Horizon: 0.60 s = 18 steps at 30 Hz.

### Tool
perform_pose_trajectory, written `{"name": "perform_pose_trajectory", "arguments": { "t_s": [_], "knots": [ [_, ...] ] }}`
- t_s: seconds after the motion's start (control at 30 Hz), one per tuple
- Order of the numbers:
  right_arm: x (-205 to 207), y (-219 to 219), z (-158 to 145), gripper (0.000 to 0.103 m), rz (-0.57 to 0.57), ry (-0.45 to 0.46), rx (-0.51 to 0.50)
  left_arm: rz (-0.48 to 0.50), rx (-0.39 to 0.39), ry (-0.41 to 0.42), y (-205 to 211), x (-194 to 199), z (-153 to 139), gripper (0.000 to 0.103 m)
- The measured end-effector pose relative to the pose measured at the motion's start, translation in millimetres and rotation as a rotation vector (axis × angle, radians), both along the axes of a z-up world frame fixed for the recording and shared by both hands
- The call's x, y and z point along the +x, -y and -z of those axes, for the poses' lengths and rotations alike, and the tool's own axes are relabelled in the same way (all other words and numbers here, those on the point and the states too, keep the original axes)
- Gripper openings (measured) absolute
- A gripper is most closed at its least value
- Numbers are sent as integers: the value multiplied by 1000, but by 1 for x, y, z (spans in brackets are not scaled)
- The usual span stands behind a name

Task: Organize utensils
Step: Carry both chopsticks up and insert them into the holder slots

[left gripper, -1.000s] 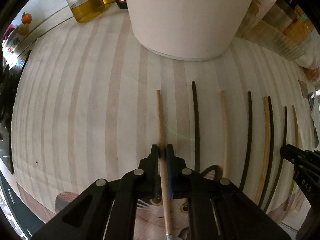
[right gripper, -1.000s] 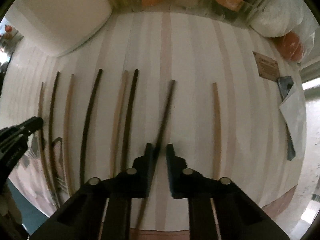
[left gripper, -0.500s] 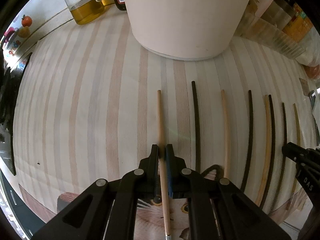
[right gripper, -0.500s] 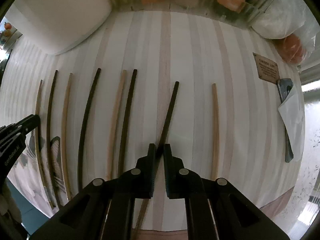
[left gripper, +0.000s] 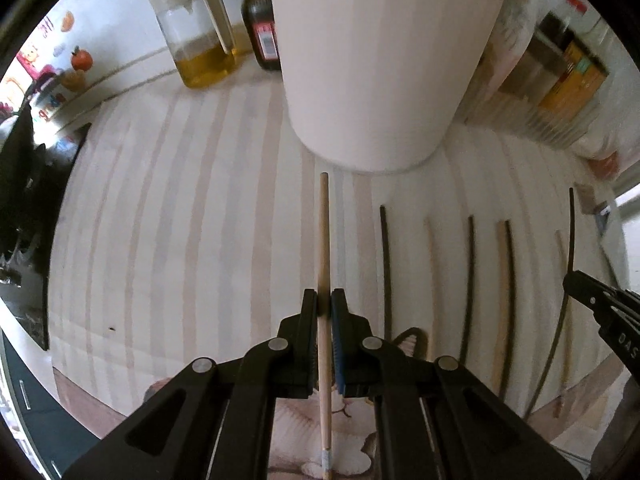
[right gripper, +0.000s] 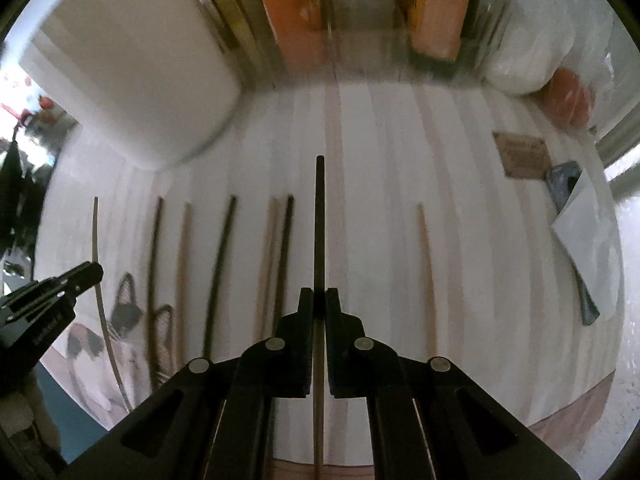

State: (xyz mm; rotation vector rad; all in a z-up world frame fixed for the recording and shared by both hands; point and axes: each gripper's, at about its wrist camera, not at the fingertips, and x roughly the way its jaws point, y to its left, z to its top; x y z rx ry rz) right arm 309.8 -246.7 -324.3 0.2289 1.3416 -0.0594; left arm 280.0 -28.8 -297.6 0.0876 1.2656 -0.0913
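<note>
My left gripper [left gripper: 324,300] is shut on a light wooden chopstick [left gripper: 323,240], which is lifted off the striped mat [left gripper: 180,220] and points at the big white container [left gripper: 384,60]. In the right wrist view my right gripper [right gripper: 319,298] is shut on a dark chopstick [right gripper: 319,220], also raised clear of the mat. Several more dark and light chopsticks [left gripper: 468,280] lie side by side on the mat between the two grippers. The right gripper [left gripper: 600,304] shows at the right edge of the left view, and the left gripper [right gripper: 52,296] at the left edge of the right view.
An oil jug [left gripper: 200,44] and a dark bottle [left gripper: 262,20] stand behind the white container. A clear rack of boxes [right gripper: 360,20], white bags [right gripper: 540,40] and a card [right gripper: 520,152] line the back right. A cat-print cloth [right gripper: 120,340] lies under the mat's near edge.
Both grippers rose with their chopsticks. The light one left the mat in the left gripper. The dark one, first slanted between closing jaws, now is gripped straight and lifted.
</note>
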Motion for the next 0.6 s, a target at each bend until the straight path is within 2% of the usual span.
{"name": "perform_pose_trajectory", "arguments": {
  "t_s": [0.27, 0.6],
  "knots": [
    [-2, -1, -58, 5, 1, 178, 25, 9, -68, 112, -1, -3, -63, 4],
    [22, -8, -148, 5, -28, 460, 23, 7, -135, 324, 3, 8, -155, 4]
  ]
}}
